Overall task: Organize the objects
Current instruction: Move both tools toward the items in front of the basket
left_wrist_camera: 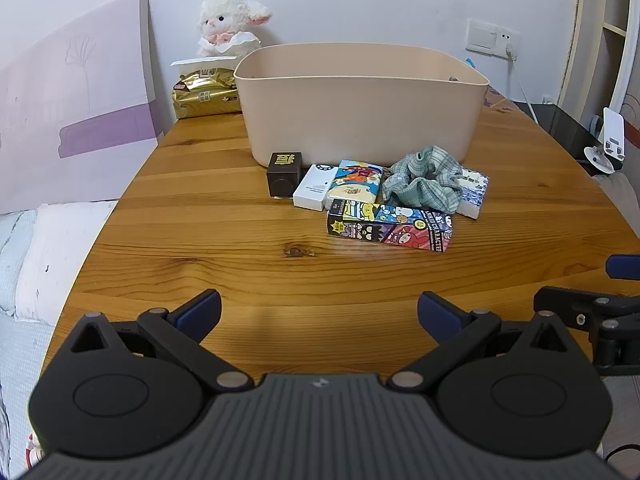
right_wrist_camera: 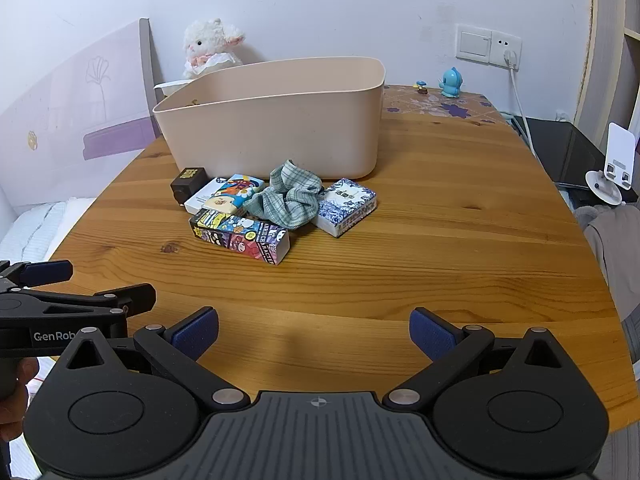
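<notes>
A beige plastic bin (left_wrist_camera: 360, 112) (right_wrist_camera: 276, 128) stands on the wooden table (left_wrist_camera: 280, 272). In front of it lies a cluster: a dark brown box (left_wrist_camera: 284, 174) (right_wrist_camera: 188, 184), a white box (left_wrist_camera: 314, 188), a colourful cartoon pack (left_wrist_camera: 356, 182) (right_wrist_camera: 236, 194), a long cartoon-character box (left_wrist_camera: 390, 226) (right_wrist_camera: 240, 236), a green checked cloth (left_wrist_camera: 422, 184) (right_wrist_camera: 288, 198) and a blue-white tissue pack (left_wrist_camera: 474, 192) (right_wrist_camera: 346, 206). My left gripper (left_wrist_camera: 319, 316) is open and empty, near the table's front. My right gripper (right_wrist_camera: 314, 334) is open and empty beside it.
A plush lamb (left_wrist_camera: 230, 24) and a gold packet (left_wrist_camera: 206, 94) sit behind the bin at the back left. A blue figurine (right_wrist_camera: 452, 82) stands at the back right near a wall socket with a white cable (right_wrist_camera: 520, 108). A phone stand (right_wrist_camera: 612, 172) is off the right edge.
</notes>
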Tool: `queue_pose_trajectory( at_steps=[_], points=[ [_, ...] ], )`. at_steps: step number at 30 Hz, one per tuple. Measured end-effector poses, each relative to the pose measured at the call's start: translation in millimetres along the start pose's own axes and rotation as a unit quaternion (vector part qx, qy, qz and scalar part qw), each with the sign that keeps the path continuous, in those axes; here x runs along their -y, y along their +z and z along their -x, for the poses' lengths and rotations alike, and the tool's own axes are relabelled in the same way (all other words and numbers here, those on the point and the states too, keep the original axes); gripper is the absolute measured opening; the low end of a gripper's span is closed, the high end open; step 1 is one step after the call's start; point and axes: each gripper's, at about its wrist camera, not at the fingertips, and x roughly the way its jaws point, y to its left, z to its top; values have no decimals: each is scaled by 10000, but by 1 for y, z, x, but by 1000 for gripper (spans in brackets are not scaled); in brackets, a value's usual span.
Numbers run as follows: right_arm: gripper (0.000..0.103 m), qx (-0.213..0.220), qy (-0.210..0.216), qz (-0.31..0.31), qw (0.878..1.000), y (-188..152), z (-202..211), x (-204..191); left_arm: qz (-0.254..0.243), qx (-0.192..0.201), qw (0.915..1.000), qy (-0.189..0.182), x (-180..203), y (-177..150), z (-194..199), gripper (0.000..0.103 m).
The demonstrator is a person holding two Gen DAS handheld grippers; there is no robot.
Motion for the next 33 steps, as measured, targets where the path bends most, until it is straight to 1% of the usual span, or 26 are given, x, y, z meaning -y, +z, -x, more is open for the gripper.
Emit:
queue_pose_trajectory(
  at_steps=[33],
  points=[
    [103,50,-194,147,9997,3,-2,-6,-10,18,10000,-27,0,2,0,103]
  ],
)
